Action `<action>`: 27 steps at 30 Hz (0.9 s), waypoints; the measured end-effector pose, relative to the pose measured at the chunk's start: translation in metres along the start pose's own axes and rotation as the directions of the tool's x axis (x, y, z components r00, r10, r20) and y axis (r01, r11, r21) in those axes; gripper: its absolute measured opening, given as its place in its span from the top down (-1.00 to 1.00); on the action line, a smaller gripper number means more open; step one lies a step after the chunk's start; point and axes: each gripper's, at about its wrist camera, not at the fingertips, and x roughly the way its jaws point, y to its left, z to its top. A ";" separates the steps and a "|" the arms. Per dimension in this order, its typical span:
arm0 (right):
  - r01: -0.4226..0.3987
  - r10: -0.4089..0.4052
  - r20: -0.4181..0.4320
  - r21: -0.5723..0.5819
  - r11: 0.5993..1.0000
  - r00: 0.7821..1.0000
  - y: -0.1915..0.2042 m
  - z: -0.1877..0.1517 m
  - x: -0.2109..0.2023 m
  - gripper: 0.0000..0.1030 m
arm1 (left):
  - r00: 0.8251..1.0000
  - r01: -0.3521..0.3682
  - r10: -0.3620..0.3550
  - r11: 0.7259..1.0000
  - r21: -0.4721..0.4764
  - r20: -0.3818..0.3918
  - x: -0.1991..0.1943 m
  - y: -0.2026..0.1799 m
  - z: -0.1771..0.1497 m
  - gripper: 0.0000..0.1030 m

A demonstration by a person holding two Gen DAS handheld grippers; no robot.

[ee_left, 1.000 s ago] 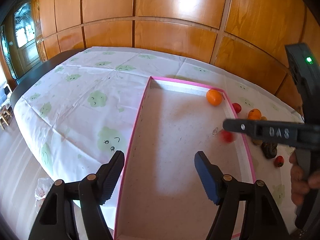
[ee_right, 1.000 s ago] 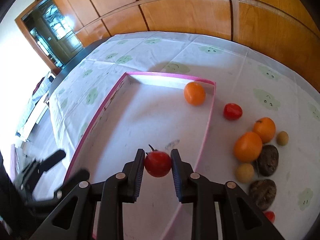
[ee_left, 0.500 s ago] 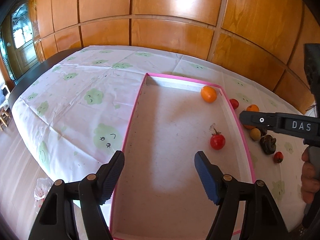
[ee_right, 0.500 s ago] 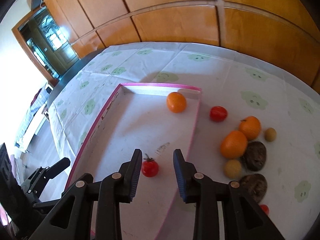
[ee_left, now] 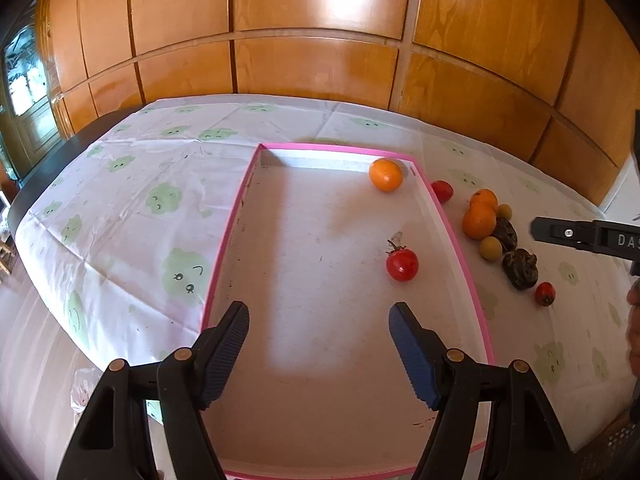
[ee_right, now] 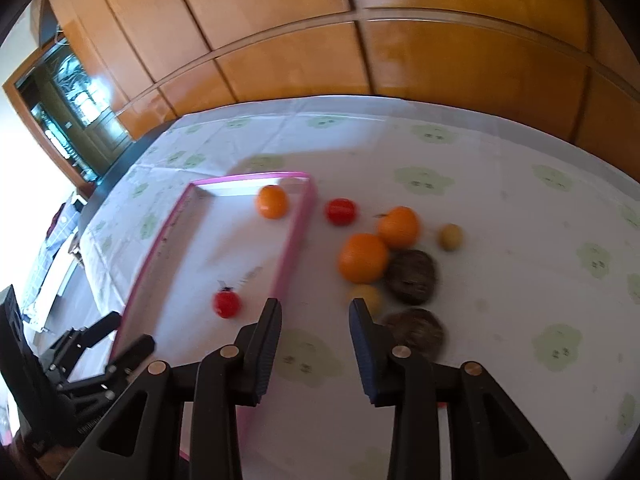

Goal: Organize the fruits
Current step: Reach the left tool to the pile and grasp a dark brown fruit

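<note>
A pink-rimmed tray [ee_left: 460,256] [ee_right: 292,248] lies on the table. In it sit an orange [ee_left: 385,175] [ee_right: 272,201] at the far corner and a red stemmed tomato [ee_left: 402,265] [ee_right: 227,304]. Right of the tray lie a red tomato [ee_left: 442,191] [ee_right: 341,211], two oranges [ee_left: 479,220] [ee_right: 363,258], yellow-green fruits [ee_left: 491,247] [ee_right: 451,237], two dark wrinkled fruits [ee_left: 520,268] [ee_right: 412,276] and a small red fruit [ee_left: 545,293]. My left gripper [ee_left: 319,322] is open and empty over the tray's near end. My right gripper [ee_right: 315,316] is open and empty, over the cloth near the loose fruits.
A white tablecloth with green cloud faces [ee_left: 160,200] covers the table. Wood-panelled walls [ee_left: 320,60] stand behind it. The table's left edge drops off towards the floor [ee_left: 24,320]. The left gripper shows at the lower left of the right wrist view [ee_right: 104,344].
My right gripper has let go of the stemmed tomato, which now rests in the tray. It has drawn back and swung right towards the loose fruits. The left gripper stays open.
</note>
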 end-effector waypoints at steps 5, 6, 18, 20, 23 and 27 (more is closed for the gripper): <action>0.062 -0.062 0.005 0.039 0.997 0.998 -0.036 -0.004 -0.015 0.31 | 1.000 0.004 -0.004 1.000 0.023 -0.006 0.000 -0.008 -0.001 -0.42; 0.072 -0.072 0.004 0.041 0.997 0.997 -0.041 -0.005 -0.016 0.31 | 1.000 0.005 -0.005 1.000 0.030 -0.006 0.000 -0.010 -0.001 -0.42; 0.210 -0.209 -0.013 0.086 0.974 0.978 -0.120 -0.004 -0.033 0.31 | 0.999 0.052 -0.052 0.984 0.170 -0.001 -0.003 -0.040 0.005 -0.37; 0.219 -0.217 -0.024 0.113 0.969 0.976 -0.133 -0.008 -0.030 0.31 | 0.997 0.072 -0.071 0.976 0.204 -0.008 -0.003 -0.048 0.006 -0.31; 0.230 -0.222 -0.064 0.181 0.956 0.973 -0.151 -0.013 -0.024 0.31 | 0.994 0.107 -0.102 0.965 0.238 -0.032 0.000 -0.062 0.007 -0.16; 0.224 -0.211 -0.080 0.234 0.946 0.974 -0.161 -0.012 -0.023 0.31 | 0.979 0.199 -0.180 0.940 0.275 -0.095 0.003 -0.089 0.009 0.06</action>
